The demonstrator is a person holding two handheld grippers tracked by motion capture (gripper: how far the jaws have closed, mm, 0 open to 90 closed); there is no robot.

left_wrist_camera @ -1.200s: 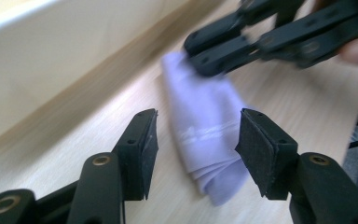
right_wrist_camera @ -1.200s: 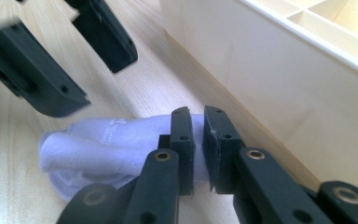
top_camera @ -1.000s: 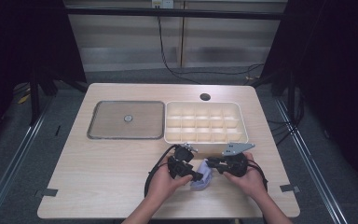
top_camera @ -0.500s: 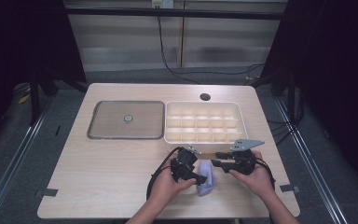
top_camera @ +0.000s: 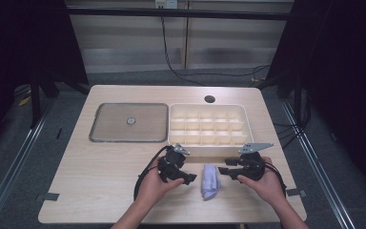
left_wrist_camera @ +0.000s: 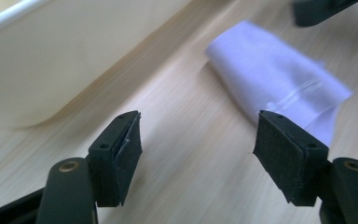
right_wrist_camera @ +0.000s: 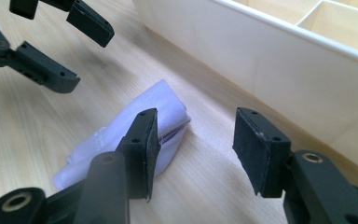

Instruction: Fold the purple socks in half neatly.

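Both hand-held grippers open beside folded cloth (top_camera: pixel 210 181), lengthwise toward tray (top_camera: pixel 208 150).

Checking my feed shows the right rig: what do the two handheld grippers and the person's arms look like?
Both the left gripper and right gripper are black, with two flat, rectangular-padded fingers on screwed arms. A grey three-cornered plate tops each. A black cable loops from the left one. The forearms are bare, no sleeves visible.
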